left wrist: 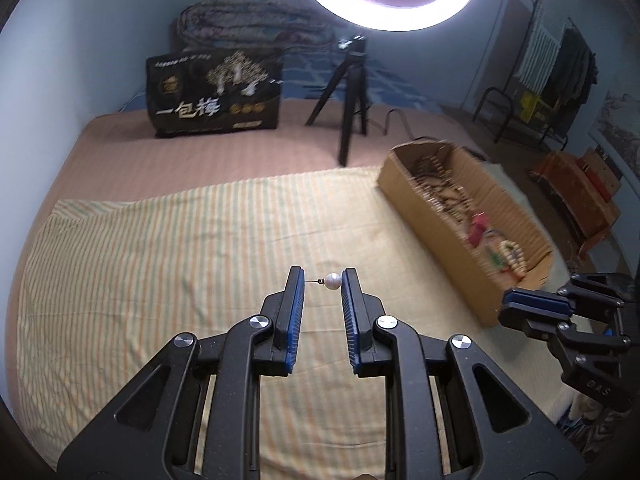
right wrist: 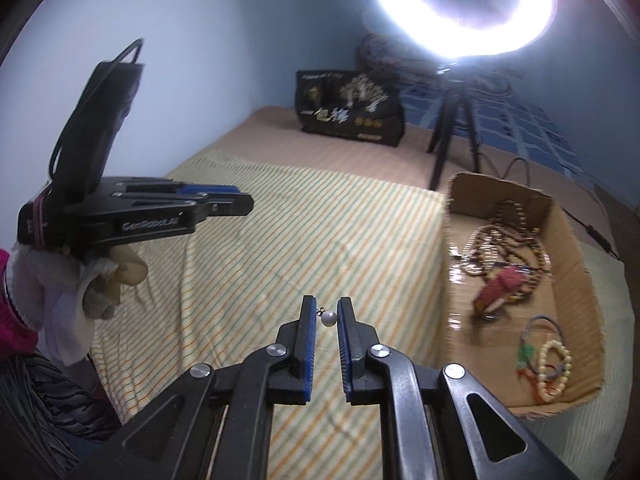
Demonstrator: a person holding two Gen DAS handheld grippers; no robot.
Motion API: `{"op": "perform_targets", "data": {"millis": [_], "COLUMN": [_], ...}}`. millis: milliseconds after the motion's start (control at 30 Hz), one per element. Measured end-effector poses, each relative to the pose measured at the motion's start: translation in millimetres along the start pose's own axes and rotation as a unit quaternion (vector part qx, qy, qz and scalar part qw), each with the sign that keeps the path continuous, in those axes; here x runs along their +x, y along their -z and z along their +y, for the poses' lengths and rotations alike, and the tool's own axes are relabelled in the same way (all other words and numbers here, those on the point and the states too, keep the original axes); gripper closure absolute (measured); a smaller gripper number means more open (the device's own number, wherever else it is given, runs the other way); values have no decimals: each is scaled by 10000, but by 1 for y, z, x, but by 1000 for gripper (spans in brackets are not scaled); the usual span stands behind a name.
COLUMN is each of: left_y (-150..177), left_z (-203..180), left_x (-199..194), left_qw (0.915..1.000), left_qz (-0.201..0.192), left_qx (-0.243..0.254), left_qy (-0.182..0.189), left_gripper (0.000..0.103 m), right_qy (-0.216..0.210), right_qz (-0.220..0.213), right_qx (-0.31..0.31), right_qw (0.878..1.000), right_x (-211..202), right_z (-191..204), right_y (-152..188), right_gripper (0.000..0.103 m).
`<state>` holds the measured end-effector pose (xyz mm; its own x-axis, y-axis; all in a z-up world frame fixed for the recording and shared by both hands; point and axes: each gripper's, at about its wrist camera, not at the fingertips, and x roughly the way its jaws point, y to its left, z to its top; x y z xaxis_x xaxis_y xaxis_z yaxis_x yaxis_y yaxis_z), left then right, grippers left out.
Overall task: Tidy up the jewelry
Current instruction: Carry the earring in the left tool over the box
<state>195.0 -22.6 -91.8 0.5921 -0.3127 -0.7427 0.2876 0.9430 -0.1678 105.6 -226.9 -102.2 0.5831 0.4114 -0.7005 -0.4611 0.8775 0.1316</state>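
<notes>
Above the striped yellow bedsheet: left gripper clamped on a small white pearl earring, right gripper pinching another pearl earring. Probably paired up for the brown cardboard box of bead necklaces nearby.

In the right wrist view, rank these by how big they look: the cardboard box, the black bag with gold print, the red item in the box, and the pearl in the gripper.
1. cardboard box
2. black bag, though it sits farther back
3. red item
4. pearl

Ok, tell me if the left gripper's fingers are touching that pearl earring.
Touching. The left wrist view shows the pearl earring spanning the left gripper, pearl against one finger, thin post reaching the other.
</notes>
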Motion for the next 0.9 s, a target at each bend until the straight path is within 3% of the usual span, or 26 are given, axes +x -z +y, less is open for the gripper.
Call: {"op": "perform_targets", "data": {"millis": [533,900], "left_y": [-19,-18], "left_z": [-91,-139], "left_x": [-12,-1], "left_qw": [9971,9937], "left_qz": [-336,-304], "left_qx": [366,608], "left_qy": [579,886], "left_gripper": [85,85], "right_qy": [478,720], "right_qz": [-331,-371], "right_qx": [623,908], "right_qw": [9964,9926], "right_x": [-63,-75], "right_z": [-86,-133], "right_y": [-1,-12], "right_gripper": [95,95]}}
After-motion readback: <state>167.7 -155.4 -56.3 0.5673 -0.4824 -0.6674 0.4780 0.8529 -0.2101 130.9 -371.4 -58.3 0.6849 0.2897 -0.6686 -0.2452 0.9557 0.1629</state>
